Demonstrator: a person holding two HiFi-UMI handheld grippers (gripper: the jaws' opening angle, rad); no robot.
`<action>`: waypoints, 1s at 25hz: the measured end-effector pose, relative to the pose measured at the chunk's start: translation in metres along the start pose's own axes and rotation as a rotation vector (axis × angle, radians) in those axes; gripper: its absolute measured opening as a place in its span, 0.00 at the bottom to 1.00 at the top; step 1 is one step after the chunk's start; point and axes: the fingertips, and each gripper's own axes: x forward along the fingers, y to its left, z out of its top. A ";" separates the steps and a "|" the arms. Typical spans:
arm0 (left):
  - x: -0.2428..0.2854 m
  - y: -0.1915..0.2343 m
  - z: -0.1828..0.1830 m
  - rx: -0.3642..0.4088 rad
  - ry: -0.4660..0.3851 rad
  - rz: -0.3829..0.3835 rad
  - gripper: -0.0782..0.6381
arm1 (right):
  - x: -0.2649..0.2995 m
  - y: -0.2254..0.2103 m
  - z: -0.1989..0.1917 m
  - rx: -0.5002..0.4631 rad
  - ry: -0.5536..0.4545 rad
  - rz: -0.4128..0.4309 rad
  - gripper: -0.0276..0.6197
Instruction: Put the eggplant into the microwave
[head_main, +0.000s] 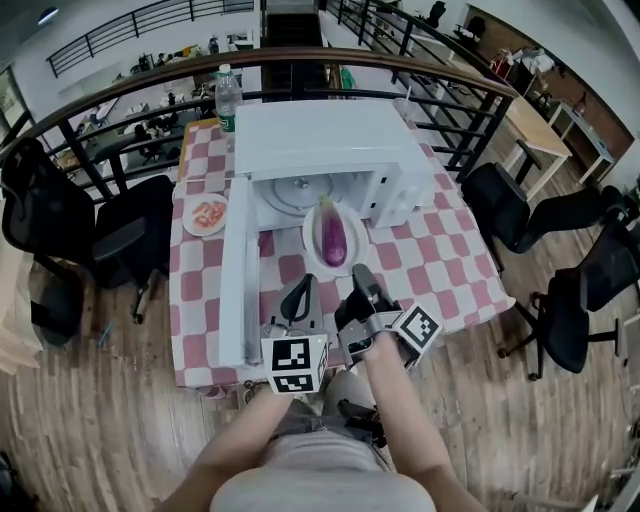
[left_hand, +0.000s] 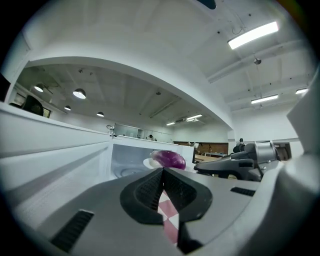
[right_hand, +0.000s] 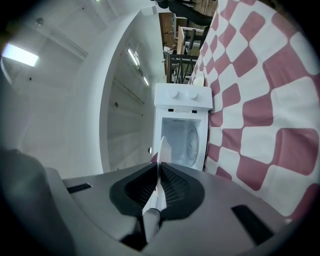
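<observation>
A purple eggplant (head_main: 333, 238) lies on a white plate (head_main: 312, 240) on the checked table, right in front of the cavity of the white microwave (head_main: 330, 140). The microwave's door (head_main: 238, 270) stands swung out on the left. My right gripper (head_main: 358, 270) is rolled on its side and shut on the plate's near rim (right_hand: 163, 147), which runs as a thin white edge between its pads. My left gripper (head_main: 303, 285) hovers beside it, shut and empty. From the left gripper view the eggplant (left_hand: 170, 159) sits just ahead, with the right gripper (left_hand: 200, 167) at the right.
A small plate of food (head_main: 207, 213) lies left of the microwave door, and a water bottle (head_main: 227, 95) stands at the table's far left corner. Black office chairs (head_main: 130, 230) (head_main: 505, 205) flank the table. A railing (head_main: 400, 75) runs behind it.
</observation>
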 end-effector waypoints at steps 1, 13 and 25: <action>0.003 0.004 -0.001 -0.002 0.003 0.009 0.11 | 0.004 -0.002 0.002 -0.001 0.004 -0.001 0.10; 0.049 0.037 -0.014 -0.037 -0.001 0.096 0.11 | 0.059 -0.037 0.017 0.001 0.091 -0.017 0.10; 0.094 0.061 -0.032 -0.033 -0.015 0.149 0.11 | 0.127 -0.091 0.036 0.000 0.116 -0.021 0.10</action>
